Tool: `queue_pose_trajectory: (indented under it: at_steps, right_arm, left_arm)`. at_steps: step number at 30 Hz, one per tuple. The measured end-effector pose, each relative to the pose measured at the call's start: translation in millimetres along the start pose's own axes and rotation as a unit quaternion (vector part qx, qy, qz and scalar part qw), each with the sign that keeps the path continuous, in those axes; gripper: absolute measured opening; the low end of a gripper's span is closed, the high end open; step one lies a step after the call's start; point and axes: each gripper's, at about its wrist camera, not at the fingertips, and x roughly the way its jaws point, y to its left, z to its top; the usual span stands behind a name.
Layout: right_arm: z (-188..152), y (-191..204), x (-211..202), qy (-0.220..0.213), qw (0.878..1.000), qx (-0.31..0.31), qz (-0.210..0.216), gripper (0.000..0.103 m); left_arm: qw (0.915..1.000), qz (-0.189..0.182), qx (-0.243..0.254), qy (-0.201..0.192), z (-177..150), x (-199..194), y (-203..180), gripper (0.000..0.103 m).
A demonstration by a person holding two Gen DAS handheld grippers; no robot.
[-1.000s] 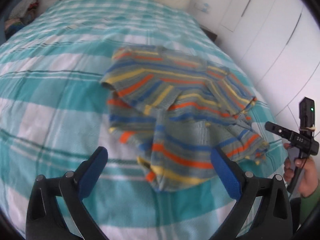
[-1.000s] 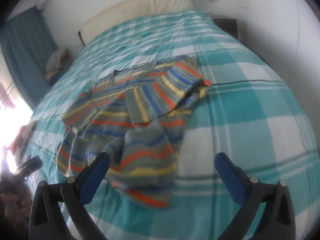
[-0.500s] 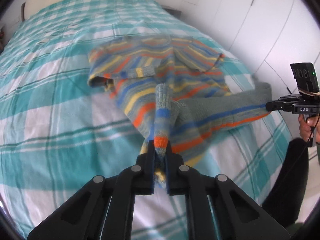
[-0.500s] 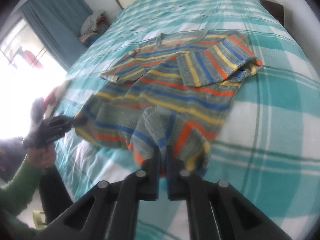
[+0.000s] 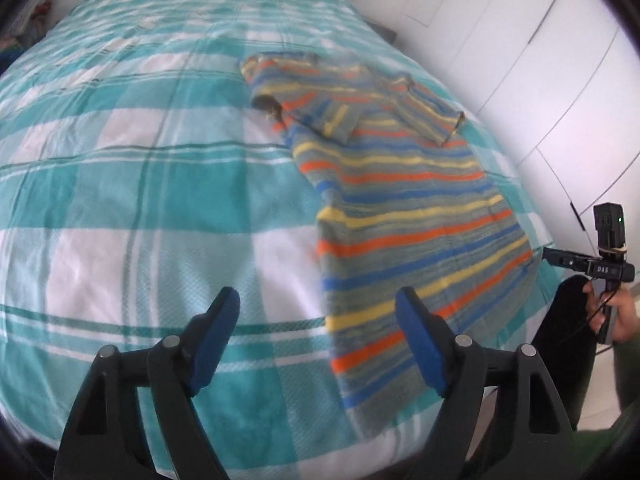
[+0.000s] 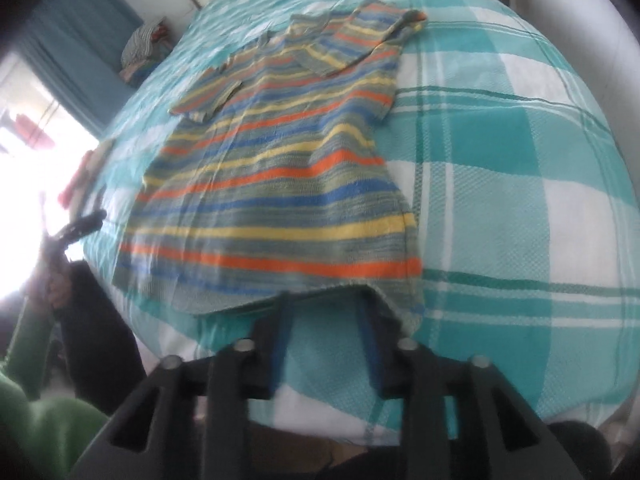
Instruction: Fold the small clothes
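On the bed [image 5: 120, 208]: striped sweater [image 5: 404, 216] lies flat, sleeves folded across.
Left gripper [image 5: 316, 340]: spreading, empty.
Right gripper [image 6: 322, 336]: spreading, hem just released.
Next: smooth, then fold evenly.

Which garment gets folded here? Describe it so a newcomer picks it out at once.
Find the bed with the teal-and-white checked cover. Near its front edge a small knitted sweater lies spread flat, hem toward the camera and both short sleeves folded in over the chest. Its orange, yellow and blue stripes on grey-green set it apart from the cover and from the heap of clothes by the curtain.
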Motion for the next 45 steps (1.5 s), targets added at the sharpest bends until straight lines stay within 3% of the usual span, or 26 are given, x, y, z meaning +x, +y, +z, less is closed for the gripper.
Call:
queue_pose_trajectory:
  at_steps: [1, 5, 8, 10, 11, 12, 13, 16, 20, 23, 26, 27, 30, 33, 35, 37, 38, 40, 43, 45]
  right_arm:
    - [3, -3, -2, -0.018, 1.0, 0.008, -0.001, 0.07]
    - [8, -24, -13, -0.045, 0.998, 0.052, -0.006, 0.07]
    - [12, -40, 4, -0.015, 0.997, 0.055, -0.05, 0.071]
    - [6, -48, 17, 0.025, 0.997, 0.067, -0.013, 0.071]
    - [2, -44, 26, 0.053, 0.997, 0.058, -0.004, 0.066]
    - [-2, -37, 31, 0.073, 0.996, 0.038, -0.018, 0.038]
    - [-5, -30, 32, 0.083, 0.996, 0.02, -0.029, 0.003]
    - [-12, -13, 13, 0.077, 0.996, 0.022, -0.025, 0.005]
    - [-26, 11, -19, 0.05, 0.998, 0.022, -0.026, 0.004]
    - [-47, 7, 20, 0.091, 0.994, 0.027, -0.058, 0.004]
    - [-54, -3, 43, 0.096, 0.992, 0.04, -0.071, 0.004]
    - [-51, -1, 40, 0.099, 0.992, 0.04, -0.067, 0.005]
    - [-34, 0, 18, 0.107, 0.991, 0.02, -0.078, 0.021]
    - [11, 3, -26, 0.057, 0.991, -0.018, -0.122, 0.027]
    - [55, 13, -49, 0.011, 0.986, -0.065, -0.152, 0.042]
    - [104, 33, -53, -0.038, 0.977, -0.133, -0.162, 0.074]
    - [126, 44, -43, -0.048, 0.972, -0.17, -0.156, 0.08]
    - [168, 67, -4, -0.041, 0.963, -0.231, -0.131, 0.082]
    - [210, 91, 79, 0.0, 0.951, -0.291, -0.109, 0.081]
    - [218, 92, 125, 0.021, 0.944, -0.306, -0.121, 0.078]
  left_arm:
    - [0.9999, 0.008, 0.004, 0.011, -1, 11, -7, 0.081]
    - [0.9965, 0.064, 0.027, 0.046, -26, 40, -26, 0.079]
    - [0.9931, 0.099, 0.05, 0.04, -37, 43, -39, 0.076]
    - [0.9939, 0.093, 0.043, 0.04, -40, 41, -41, 0.044]
    - [0.9945, 0.087, 0.038, 0.045, -41, 41, -40, 0.014]
    - [0.9954, 0.077, 0.032, 0.048, -40, 40, -39, 0.005]
    - [0.9959, 0.071, 0.029, 0.048, -39, 38, -37, 0.004]
    - [0.9969, 0.06, 0.033, 0.04, -35, 15, -31, 0.003]
    - [0.995, 0.081, 0.047, 0.033, -33, -2, -22, 0.003]
    - [0.9924, 0.094, 0.042, 0.068, -50, 33, -19, 0.003]
    - [0.9884, 0.128, 0.066, 0.05, -57, 36, -30, 0.006]
    - [0.9887, 0.126, 0.064, 0.048, -55, 32, -30, 0.011]
    - [0.9914, 0.118, 0.04, 0.042, -44, 5, -21, 0.028]
    - [0.9931, 0.113, 0.022, -0.022, -12, -34, -14, 0.045]
    - [0.9925, 0.099, 0.021, -0.069, 21, -49, -15, 0.055]
    - [0.991, 0.076, 0.04, -0.102, 55, -50, -22, 0.064]
    - [0.9898, 0.068, 0.055, -0.112, 74, -43, -29, 0.07]
    - [0.9876, 0.058, 0.097, -0.109, 108, -13, -45, 0.073]
    - [0.9852, 0.039, 0.161, -0.045, 146, 55, -71, 0.074]
    - [0.9802, 0.041, 0.194, -0.004, 159, 103, -81, 0.075]
